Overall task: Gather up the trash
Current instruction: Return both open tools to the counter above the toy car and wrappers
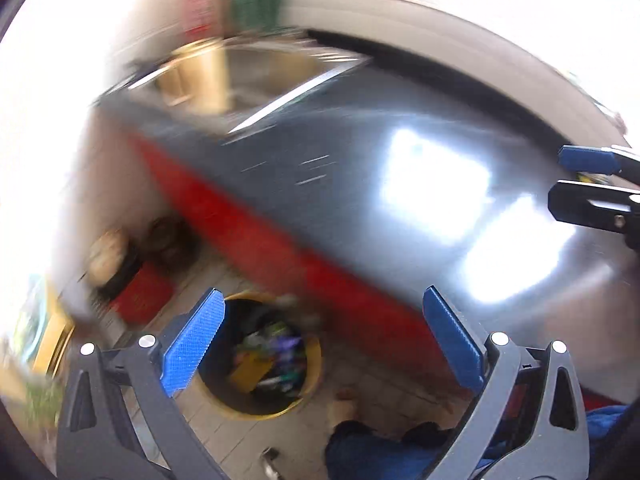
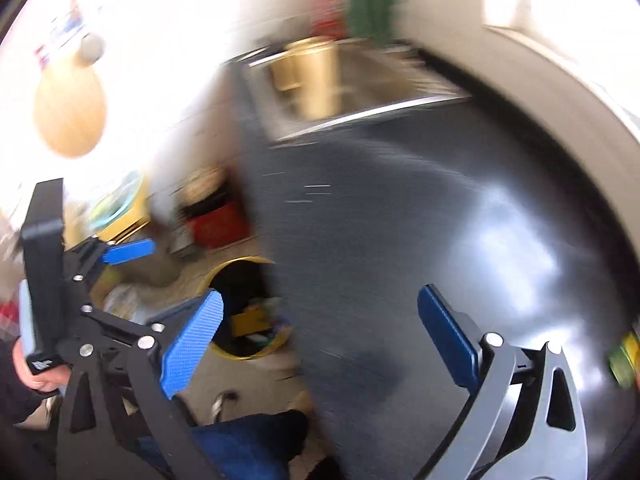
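Trash is what I'm after, and most of it already lies in the yellow bin (image 1: 260, 354) on the floor, down at the near left foot of the dark countertop (image 1: 360, 184); both views are smeared, so I can't name any single piece inside. The countertop is the largest thing before me, glossy and bare across its middle, with a steel sink (image 2: 360, 76) at its far end and a red front panel (image 1: 256, 224) below its left edge.

One piece seems left on the counter: a small yellow-green packet (image 2: 624, 360) at the near right edge of the right view. It is too blurred for me to tell which way it points or how its long axis runs.

My left gripper (image 1: 324, 344) hangs over the bin, jaws spread wide, holding nothing. My right gripper (image 2: 320, 344) is above the counter's near left edge, jaws equally wide and empty, though in the left view its fingers look closer together.

To do this well, I judge I should swing the right gripper rightward to the packet, slow down until the picture sharpens, read its long axis, then close across the short side before carrying it left to the bin.
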Available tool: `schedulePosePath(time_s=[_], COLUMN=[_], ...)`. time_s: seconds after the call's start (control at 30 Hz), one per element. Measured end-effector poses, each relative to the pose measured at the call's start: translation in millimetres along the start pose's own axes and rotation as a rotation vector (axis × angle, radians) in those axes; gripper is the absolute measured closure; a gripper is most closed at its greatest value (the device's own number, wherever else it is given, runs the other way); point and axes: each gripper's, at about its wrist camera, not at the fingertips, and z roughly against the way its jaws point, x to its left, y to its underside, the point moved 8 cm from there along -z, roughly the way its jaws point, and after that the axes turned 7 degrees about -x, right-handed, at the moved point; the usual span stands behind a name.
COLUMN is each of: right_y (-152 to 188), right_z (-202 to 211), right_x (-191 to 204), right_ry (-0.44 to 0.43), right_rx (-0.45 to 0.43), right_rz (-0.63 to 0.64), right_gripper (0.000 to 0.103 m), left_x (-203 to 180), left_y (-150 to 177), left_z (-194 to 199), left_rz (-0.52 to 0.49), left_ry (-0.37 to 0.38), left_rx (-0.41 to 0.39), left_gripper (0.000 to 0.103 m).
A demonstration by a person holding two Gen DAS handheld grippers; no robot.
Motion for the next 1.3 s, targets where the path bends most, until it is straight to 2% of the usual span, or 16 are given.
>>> schedulePosePath(time_s=[0.13,0.3,0.4,0.53,0.63,0.77,1.07,1.3], right_y=[32,85,122,158,177,178,143,119], right_z=[56,127,162,195,210,212,197,160], right_x=[-103,-200,-238,-271,-287,-294,-322,-378], right_ry=[0.186,0.370,0.449,0.490,0.506,0.496,0.418,0.375], right_rx=[-0.041,-0.094,-0.103,-0.124,-0.135,-0.151,-0.173,-0.123], right_rz=[-0.233,-0.436,-0.523,-0.599,-0.637,-0.650,-0.566,-0.469], right_gripper=[0.008,0.008,0.008,0.008,0.008,0.008,0.009,0.011], left_x=[-102,-223,-285,-334,-358,-373,-400,-443], left_y=[-31,-46,-43,-29,-20,-21,-50,-69], left_z=[-18,-21,-19,-15,-11,-15,-47,-100], left_rz=[-0.164,-0.348,-0.432,-0.512,-0.547,-0.569,-0.581,-0.621], left_ry=[0.174,0.353,0.440,0.501,0.525,0.529,0.526,0.534], left_rx=[-0.011,-0.036,-0.026,-0.017,-0.011,-0.007,-0.018,0.013], left_gripper=[0.007,0.007,0.007,0.007,0.007,0.007,0.007,0.007])
